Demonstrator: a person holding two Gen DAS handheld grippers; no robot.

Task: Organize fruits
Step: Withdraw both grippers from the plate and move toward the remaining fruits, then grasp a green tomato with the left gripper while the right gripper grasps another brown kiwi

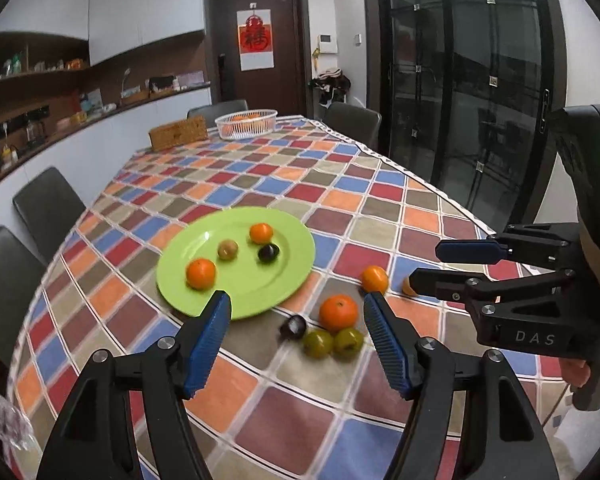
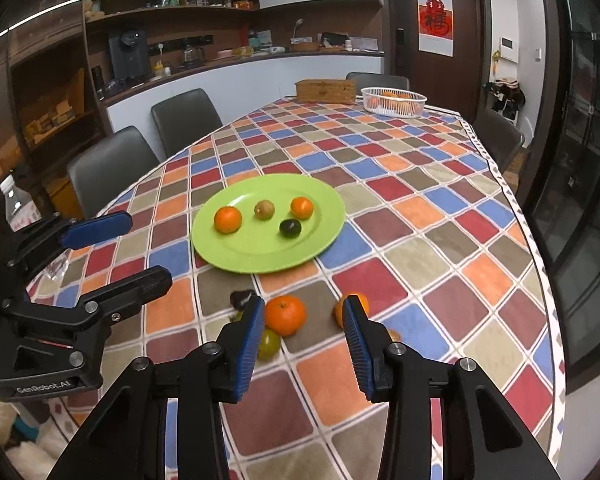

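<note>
A green plate [image 1: 260, 280] [image 2: 240, 252] on the checked tablecloth holds two oranges [image 1: 201, 273] [image 1: 261, 233], a brownish fruit [image 1: 227, 249] and a dark plum [image 1: 268, 253]. On the cloth in front of it lie an orange [image 1: 338, 313] [image 2: 285, 315], two green fruits [image 1: 318, 343] [image 1: 348, 342], a dark plum [image 1: 293, 326] and two more oranges [image 1: 374, 279] [image 1: 407, 286]. My left gripper [image 1: 298, 314] is open, above the loose fruits. My right gripper [image 2: 305, 320] is open around the near orange's position, above it; it also shows in the left wrist view [image 1: 424, 264].
A white basket [image 1: 246, 123] [image 2: 393, 100] with oranges and a wicker box [image 1: 178, 133] [image 2: 326, 91] stand at the table's far end. Dark chairs [image 1: 48, 208] [image 2: 112, 168] line the left side. The table's right edge [image 2: 512, 208] runs beside glass doors.
</note>
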